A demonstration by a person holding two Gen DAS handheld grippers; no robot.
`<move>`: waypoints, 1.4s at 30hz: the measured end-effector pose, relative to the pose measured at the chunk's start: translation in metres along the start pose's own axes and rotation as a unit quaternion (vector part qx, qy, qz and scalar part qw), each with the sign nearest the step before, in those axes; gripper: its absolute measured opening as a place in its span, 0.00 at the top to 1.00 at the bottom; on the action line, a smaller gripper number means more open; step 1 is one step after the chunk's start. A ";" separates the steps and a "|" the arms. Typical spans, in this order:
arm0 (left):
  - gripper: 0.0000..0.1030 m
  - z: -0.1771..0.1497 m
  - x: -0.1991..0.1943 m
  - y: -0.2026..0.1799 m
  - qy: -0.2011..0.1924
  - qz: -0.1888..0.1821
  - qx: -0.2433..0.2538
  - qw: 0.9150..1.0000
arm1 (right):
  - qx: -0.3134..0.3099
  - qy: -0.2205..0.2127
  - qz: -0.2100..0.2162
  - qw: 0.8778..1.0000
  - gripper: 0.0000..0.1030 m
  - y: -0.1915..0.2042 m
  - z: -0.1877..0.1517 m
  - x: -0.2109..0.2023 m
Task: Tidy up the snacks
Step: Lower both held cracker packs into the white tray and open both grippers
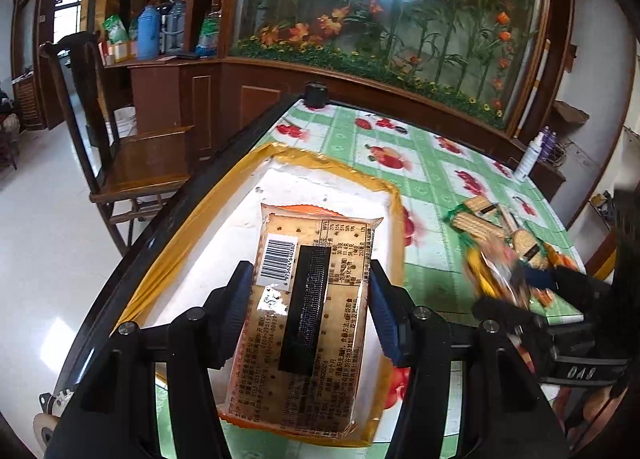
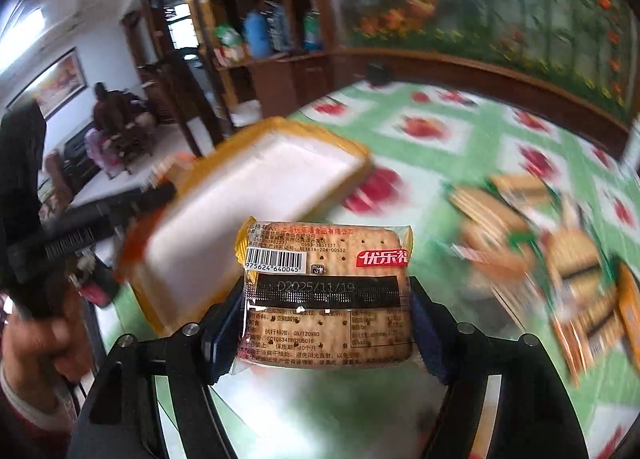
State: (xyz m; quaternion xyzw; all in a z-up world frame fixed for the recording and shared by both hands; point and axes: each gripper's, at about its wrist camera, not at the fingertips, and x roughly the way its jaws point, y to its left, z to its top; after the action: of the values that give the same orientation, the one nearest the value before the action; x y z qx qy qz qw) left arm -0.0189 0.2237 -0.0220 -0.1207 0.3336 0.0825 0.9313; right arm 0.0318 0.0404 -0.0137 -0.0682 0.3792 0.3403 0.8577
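Observation:
My left gripper [image 1: 310, 291] is shut on a long cracker packet [image 1: 308, 319], held over a white foam box with yellow tape on its rim [image 1: 224, 227]. My right gripper [image 2: 328, 319] is shut on a shorter cracker packet [image 2: 326, 291], held above the table to the right of the same box [image 2: 256, 195]. The right gripper also shows at the right edge of the left wrist view [image 1: 532, 299]. A pile of several more snack packets [image 1: 496, 231] lies on the green fruit-print tablecloth [image 1: 436, 163]; it appears blurred in the right wrist view [image 2: 548, 259].
A black cylinder [image 1: 316, 95] stands at the table's far edge. A wooden chair [image 1: 132, 155] stands left of the table. A wooden cabinet with a flower-painted panel [image 1: 392, 19] runs behind. White bottles [image 1: 532, 155] stand at the far right. A person sits in the background [image 2: 116, 119].

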 end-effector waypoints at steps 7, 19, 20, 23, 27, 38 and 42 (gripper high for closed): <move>0.47 -0.003 0.015 0.008 0.016 0.023 -0.008 1.000 | -0.016 -0.004 0.058 0.998 0.27 0.030 0.053 0.048; 0.42 -0.004 0.032 0.016 0.044 0.062 -0.017 0.997 | -0.037 0.047 0.090 0.994 0.27 0.051 0.078 0.116; 0.37 -0.004 0.032 0.016 0.046 0.069 -0.017 0.996 | -0.039 0.050 0.090 0.994 0.27 0.052 0.076 0.120; 0.21 -0.003 0.025 0.015 0.030 0.085 -0.020 0.996 | -0.044 0.062 0.085 0.993 0.24 0.053 0.073 0.127; 0.16 -0.002 0.014 0.014 0.016 0.111 -0.017 0.994 | -0.048 0.051 0.078 0.994 0.18 0.050 0.070 0.121; 0.16 0.000 -0.009 -0.001 -0.008 0.104 -0.010 0.995 | -0.014 -0.010 0.050 0.999 0.14 0.012 0.056 0.049; 0.17 0.001 -0.013 -0.016 -0.009 0.094 -0.001 0.996 | 0.004 -0.019 0.036 0.999 0.14 -0.009 0.041 0.025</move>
State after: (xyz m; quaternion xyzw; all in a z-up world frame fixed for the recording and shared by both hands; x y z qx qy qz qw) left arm -0.0241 0.2072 -0.0105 -0.0893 0.3352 0.1709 0.9222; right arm 0.0745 0.0618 -0.0040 -0.0446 0.3664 0.3704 0.8524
